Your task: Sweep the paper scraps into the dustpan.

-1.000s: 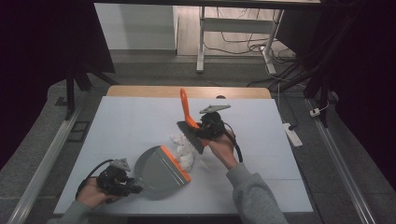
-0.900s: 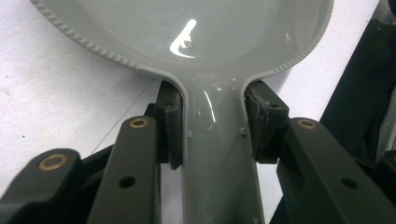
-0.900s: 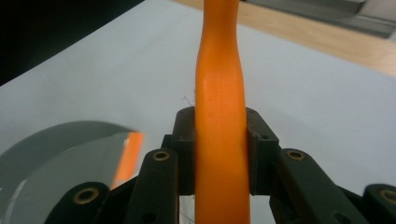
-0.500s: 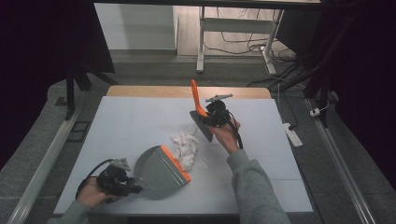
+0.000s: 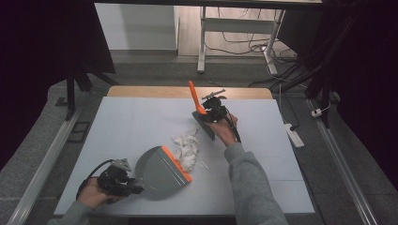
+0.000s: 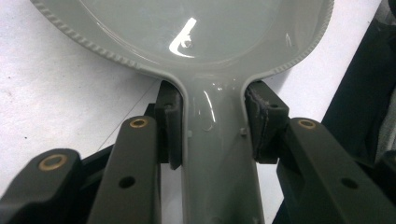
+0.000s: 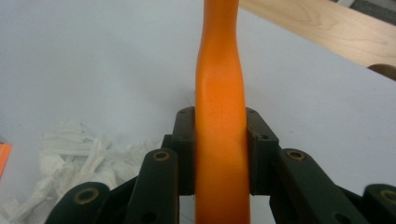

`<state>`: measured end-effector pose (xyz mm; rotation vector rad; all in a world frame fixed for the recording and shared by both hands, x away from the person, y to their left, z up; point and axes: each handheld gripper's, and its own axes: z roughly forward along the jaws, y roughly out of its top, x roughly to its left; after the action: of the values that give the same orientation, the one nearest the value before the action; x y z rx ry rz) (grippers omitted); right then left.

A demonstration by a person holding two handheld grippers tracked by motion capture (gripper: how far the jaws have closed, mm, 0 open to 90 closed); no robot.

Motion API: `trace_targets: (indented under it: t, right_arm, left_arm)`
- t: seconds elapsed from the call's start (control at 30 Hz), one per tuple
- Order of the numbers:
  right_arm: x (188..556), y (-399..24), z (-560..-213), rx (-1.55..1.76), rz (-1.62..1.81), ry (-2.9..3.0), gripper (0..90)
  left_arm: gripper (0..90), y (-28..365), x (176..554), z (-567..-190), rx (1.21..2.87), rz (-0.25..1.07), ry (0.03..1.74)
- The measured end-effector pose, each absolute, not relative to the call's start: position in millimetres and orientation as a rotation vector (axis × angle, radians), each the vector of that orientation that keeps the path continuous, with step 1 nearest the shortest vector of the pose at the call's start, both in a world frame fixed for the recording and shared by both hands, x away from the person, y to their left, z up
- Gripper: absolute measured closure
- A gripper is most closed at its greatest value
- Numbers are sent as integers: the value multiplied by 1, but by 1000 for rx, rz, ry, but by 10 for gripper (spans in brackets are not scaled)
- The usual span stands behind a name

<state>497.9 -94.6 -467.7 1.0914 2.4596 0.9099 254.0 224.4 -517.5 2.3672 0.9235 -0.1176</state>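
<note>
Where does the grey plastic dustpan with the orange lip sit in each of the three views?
High view: the grey plastic dustpan with the orange lip lies low and left of centre, its handle in the left gripper.
Left gripper view: its pan fills the top and its handle runs down between the jaws.
Right gripper view: an orange sliver of its lip shows at the left edge.
Shared landmark: the pile of white paper scraps.

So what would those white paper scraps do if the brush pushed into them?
The white paper scraps look thin and crumpled, so probably very light and floppy. Lying as a loose pile, they'd likely scatter rather than slide together. A few stray bits beside the dustpan suggest some would escape.
</note>
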Motion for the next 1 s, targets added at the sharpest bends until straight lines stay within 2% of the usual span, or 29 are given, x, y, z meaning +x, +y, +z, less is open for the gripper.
trace_targets:
  t: [0.3,1.0]
  right_arm:
    - [485,-67,-471,970,879,2591,705]
    - [403,-41,-463,656,1016,2811,704]
  left_arm:
    - [619,225,255,-518,2367,-115,923]
    - [619,224,255,-518,2369,-115,926]
